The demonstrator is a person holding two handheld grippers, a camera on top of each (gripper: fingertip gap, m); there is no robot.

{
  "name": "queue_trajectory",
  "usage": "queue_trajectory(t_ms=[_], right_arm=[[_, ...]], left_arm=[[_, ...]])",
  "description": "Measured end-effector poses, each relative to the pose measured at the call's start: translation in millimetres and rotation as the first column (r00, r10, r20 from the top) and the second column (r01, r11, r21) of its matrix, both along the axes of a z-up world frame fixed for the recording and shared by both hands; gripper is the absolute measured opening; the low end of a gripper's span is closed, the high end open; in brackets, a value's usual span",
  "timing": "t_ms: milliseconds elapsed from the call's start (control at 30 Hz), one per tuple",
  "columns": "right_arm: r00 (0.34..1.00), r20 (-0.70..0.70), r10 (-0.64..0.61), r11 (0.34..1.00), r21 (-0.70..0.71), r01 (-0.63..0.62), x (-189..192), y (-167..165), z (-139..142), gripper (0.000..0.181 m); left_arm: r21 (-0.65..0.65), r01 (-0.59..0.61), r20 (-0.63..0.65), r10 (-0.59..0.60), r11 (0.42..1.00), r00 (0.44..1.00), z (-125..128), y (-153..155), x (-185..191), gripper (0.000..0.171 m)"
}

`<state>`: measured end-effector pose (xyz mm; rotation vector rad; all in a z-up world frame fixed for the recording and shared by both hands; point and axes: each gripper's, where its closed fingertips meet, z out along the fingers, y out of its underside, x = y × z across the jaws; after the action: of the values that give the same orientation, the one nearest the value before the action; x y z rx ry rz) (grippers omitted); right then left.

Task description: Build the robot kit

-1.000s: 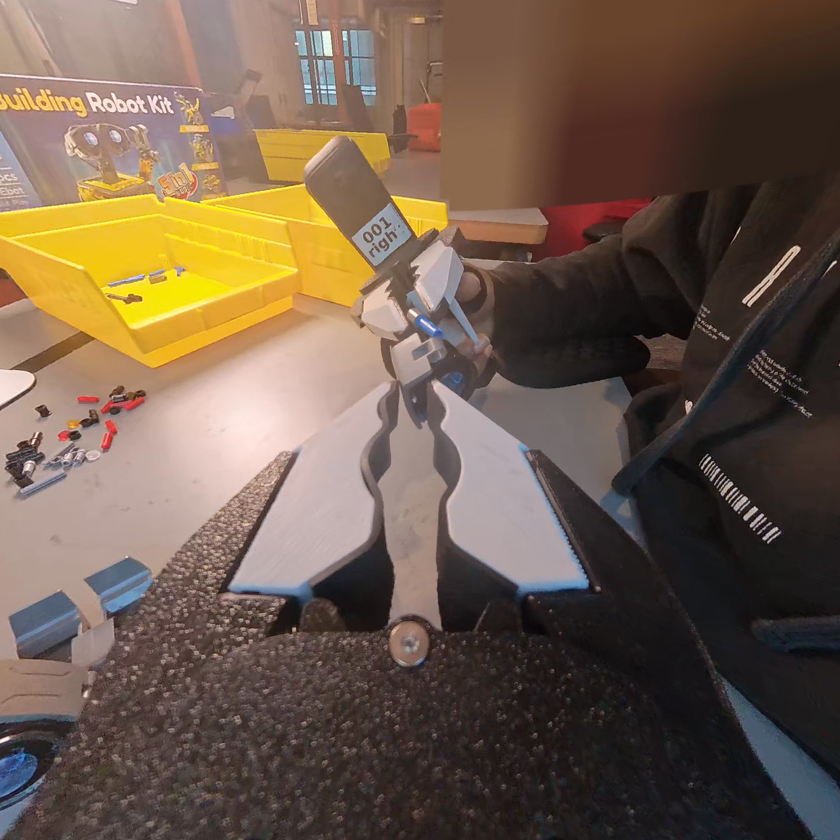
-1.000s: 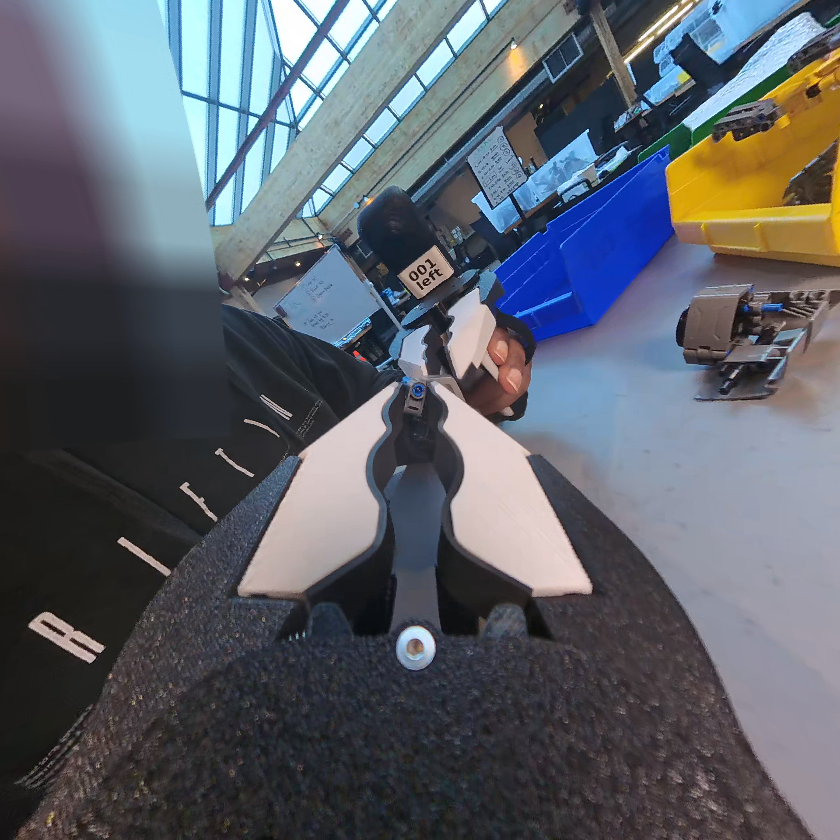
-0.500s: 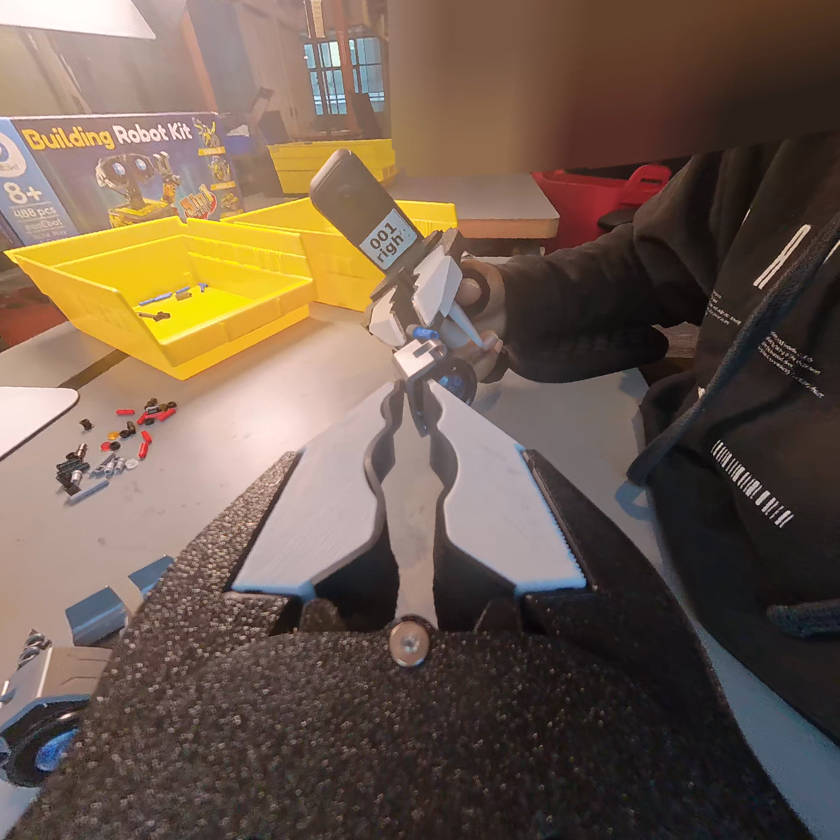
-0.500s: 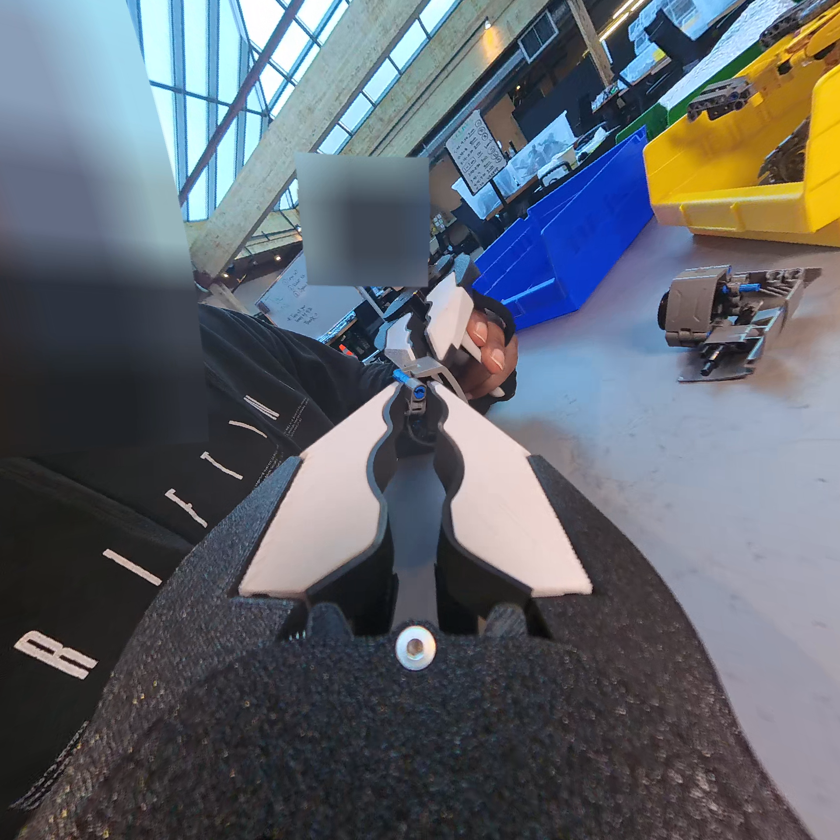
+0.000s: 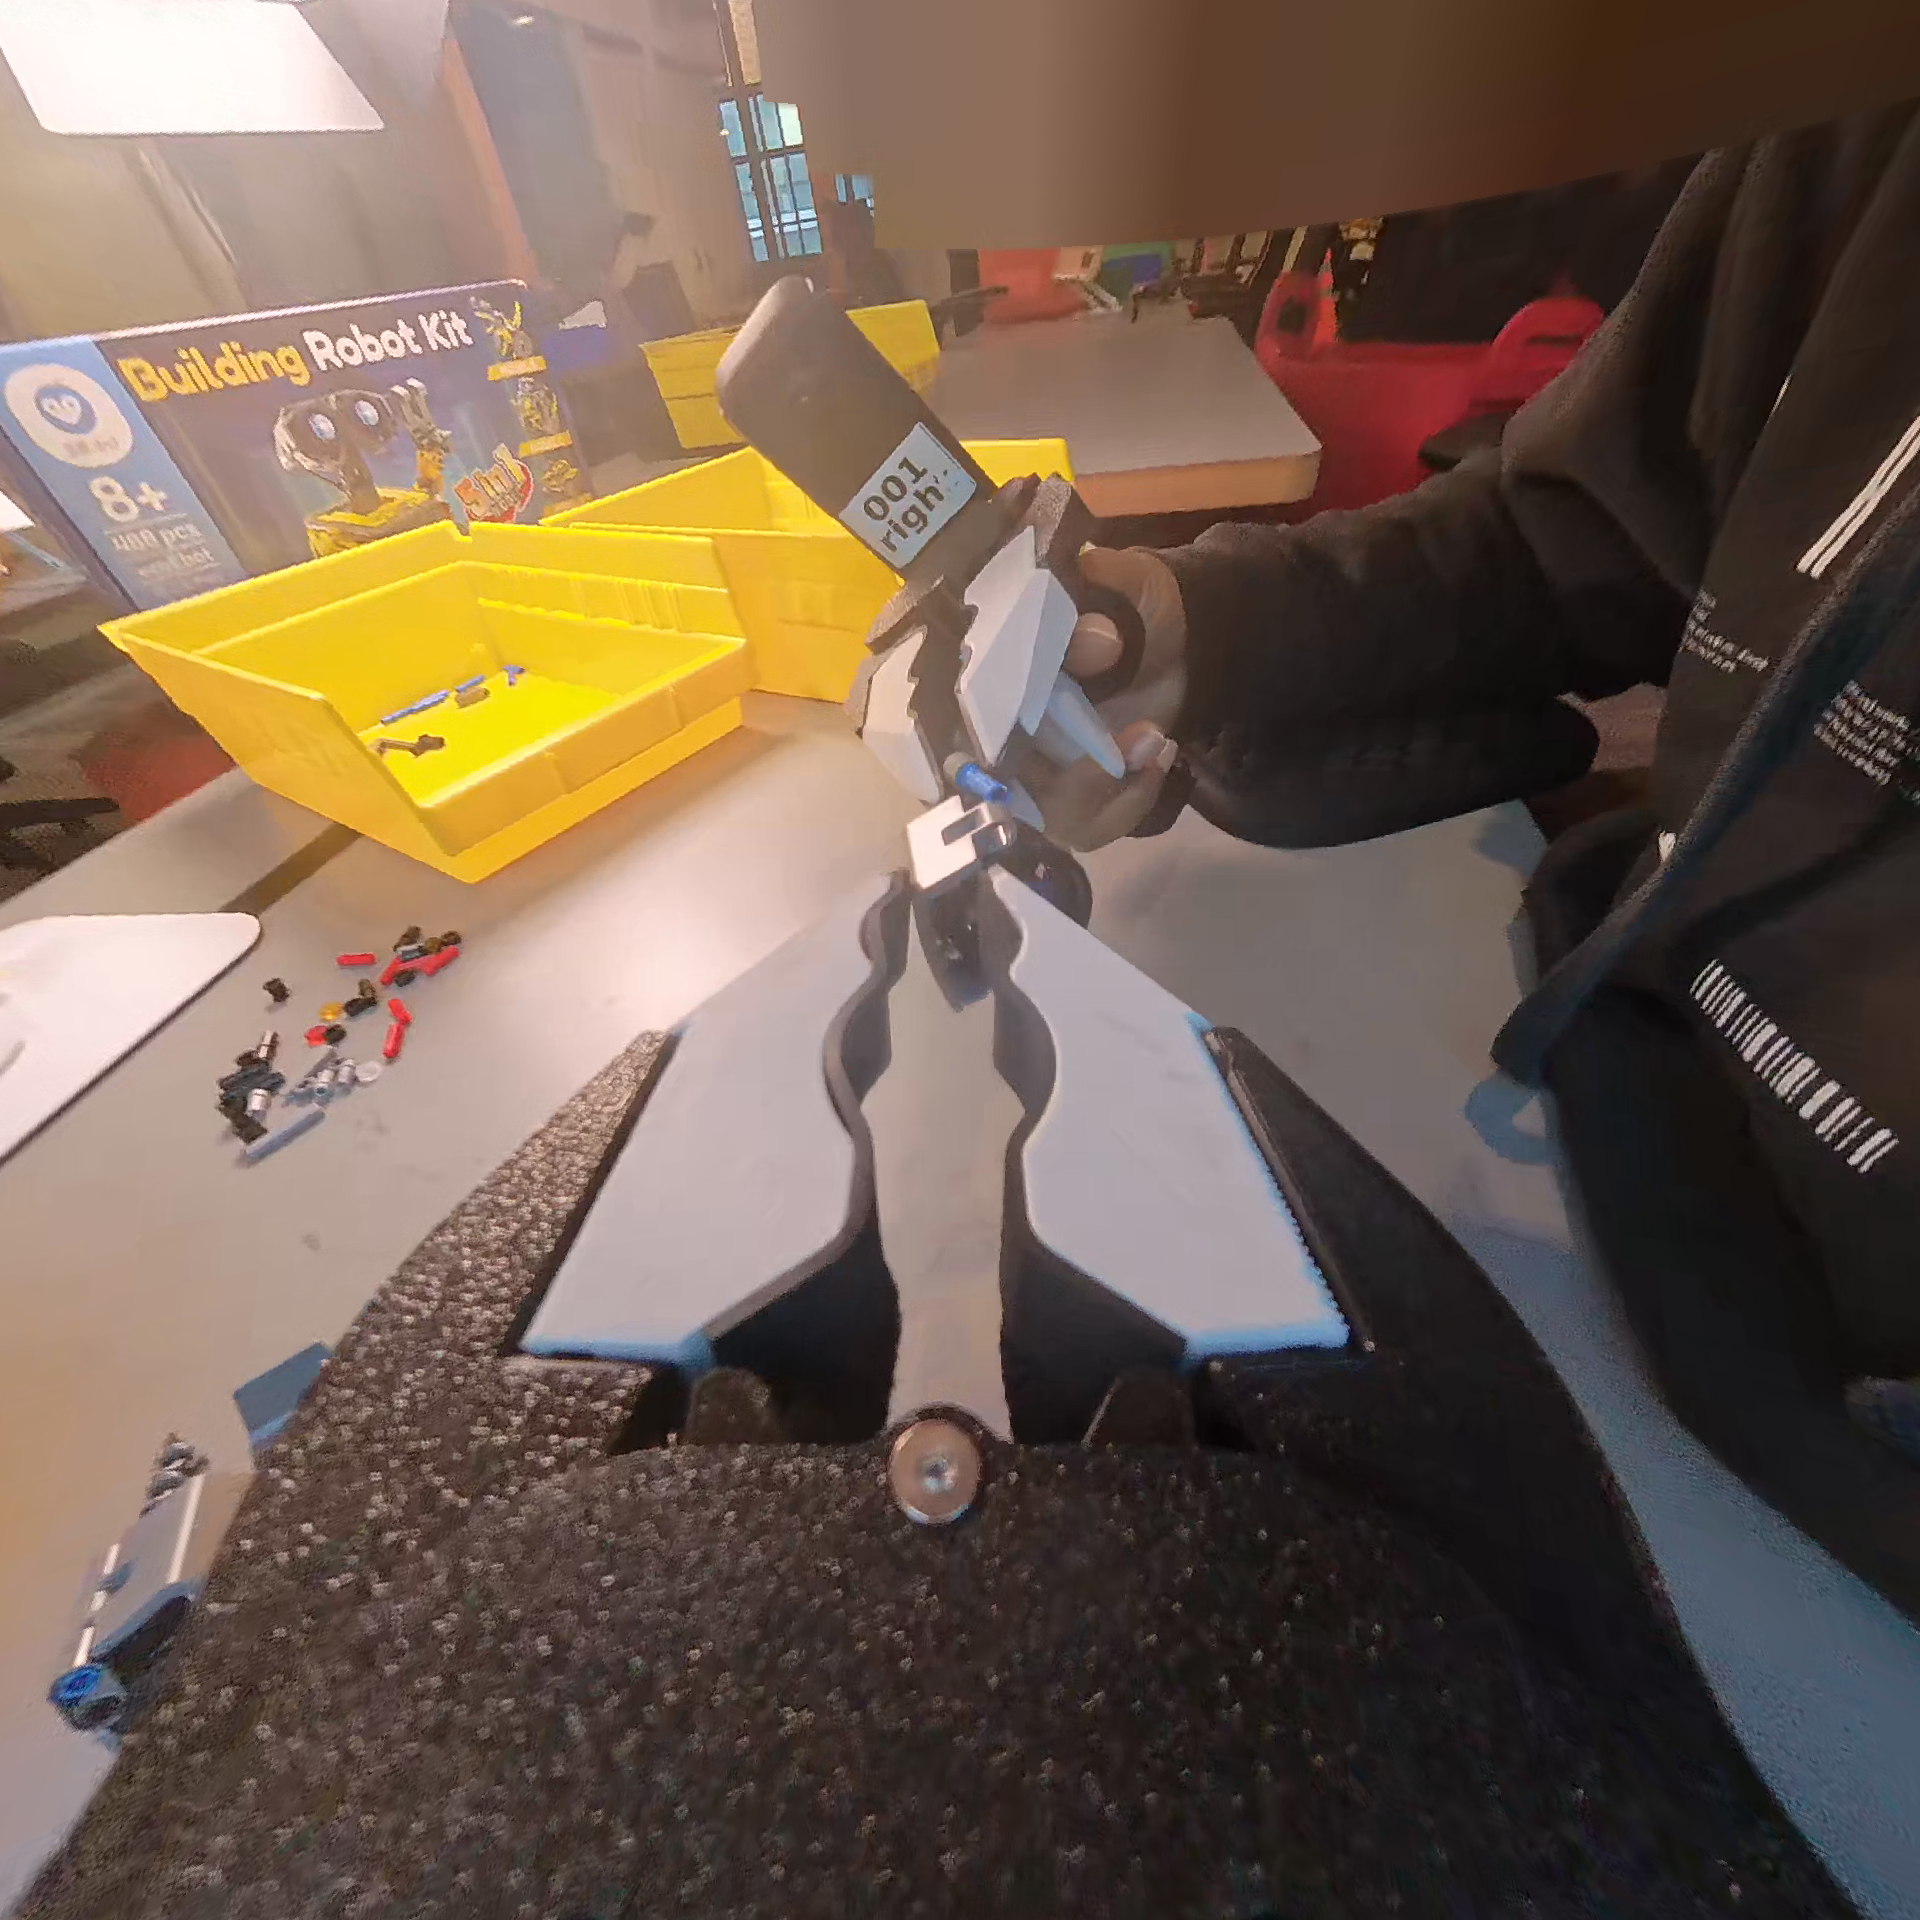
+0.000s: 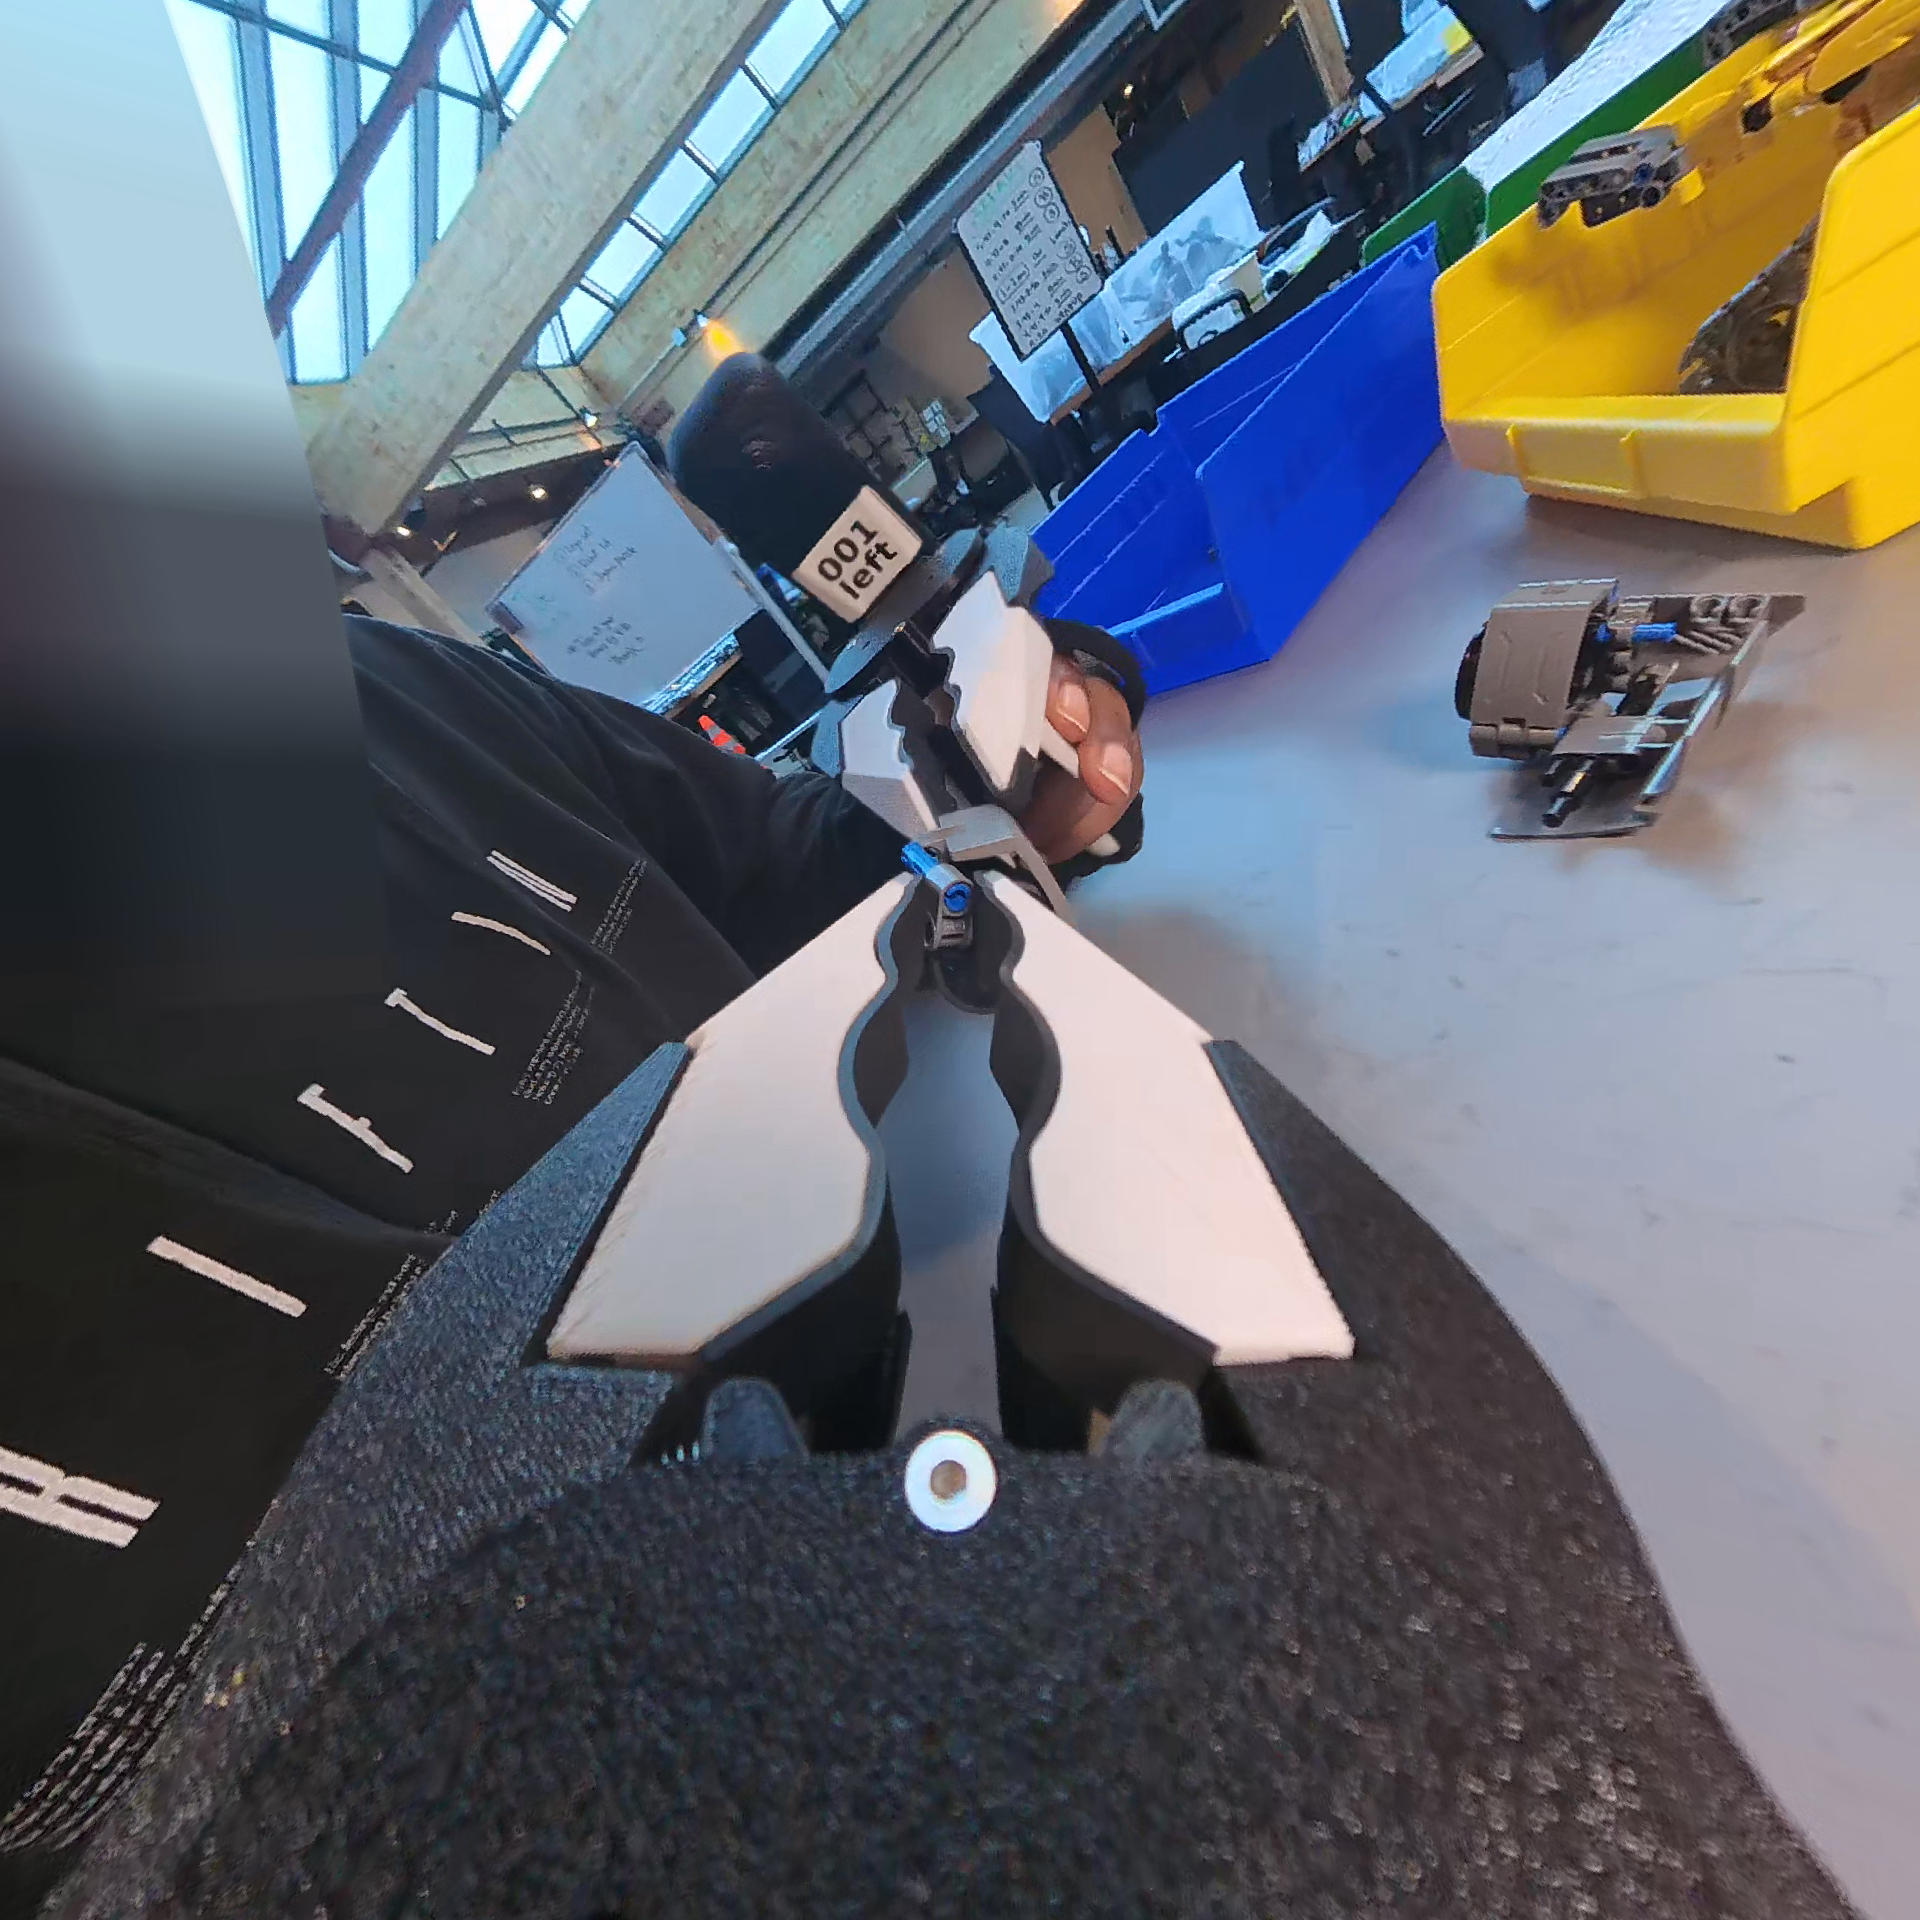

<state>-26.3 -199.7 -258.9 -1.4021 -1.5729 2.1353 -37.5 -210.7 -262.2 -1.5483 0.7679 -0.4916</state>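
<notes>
**Two tools meet tip to tip over the bench**

The left tool (image 5: pixel 951 914) has its fingers closed on a small grey bracket (image 5: pixel 956 842) — the piece stands just past the fingertips, held above the bench (image 5: pixel 623 935). The right tool (image 6: pixel 951 914) is clamped on a small dark connector with a blue pin (image 6: pixel 943 896), and that piece touches or nearly touches the bracket; the exact contact is too small to tell. Each tool faces the other, each held by a hand (image 5: pixel 1117 707) coming out of a black sleeve (image 5: pixel 1403 675).

On the bench, toward its far left side, lies a scatter of small red, black and grey parts (image 5: pixel 332 1029). Beyond them, near the far edge, sits a yellow bin (image 5: pixel 436 831) with a few loose pieces inside, a second yellow bin (image 5: pixel 821 603) beside it, and a printed kit box (image 5: pixel 291 416) behind. In the right wrist view a grey, partly built assembly (image 6: pixel 1600 707) rests on the bench well apart from the tools, with a blue bin (image 6: pixel 1247 520) and another yellow bin (image 6: pixel 1662 416) farther back.
</notes>
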Motion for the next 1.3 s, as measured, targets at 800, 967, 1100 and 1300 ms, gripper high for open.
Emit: queue_trajectory(t_ms=[800, 967, 1100, 1300], right_arm=[[0.992, 0.125, -0.036, 0.999, -0.007, 0.037, -4.4, 4.7, -15.3, 0.009], [0.988, 0.127, -0.084, 0.994, 0.081, 0.074, -6.5, 9.0, -20.3, 0.009], [0.986, 0.11, -0.126, 0.983, 0.146, 0.11, -9.2, 10.4, -19.9, 0.009], [0.977, 0.122, -0.174, 0.979, 0.129, 0.159, -13.9, 15.4, -23.1, 0.009]], left_arm=[[0.108, -0.082, -0.122, 0.095, 0.991, 0.988, -4.4, 4.8, -3.0, 0.002], [0.076, -0.12, -0.101, 0.128, 0.99, 0.987, -7.9, 9.6, -4.7, 0.002], [0.06, -0.153, -0.071, 0.158, 0.986, 0.985, -6.5, 12.5, -7.2, 0.001], [0.191, -0.257, -0.296, 0.305, 0.947, 0.905, -14.7, 18.7, -13.4, 0.001]])
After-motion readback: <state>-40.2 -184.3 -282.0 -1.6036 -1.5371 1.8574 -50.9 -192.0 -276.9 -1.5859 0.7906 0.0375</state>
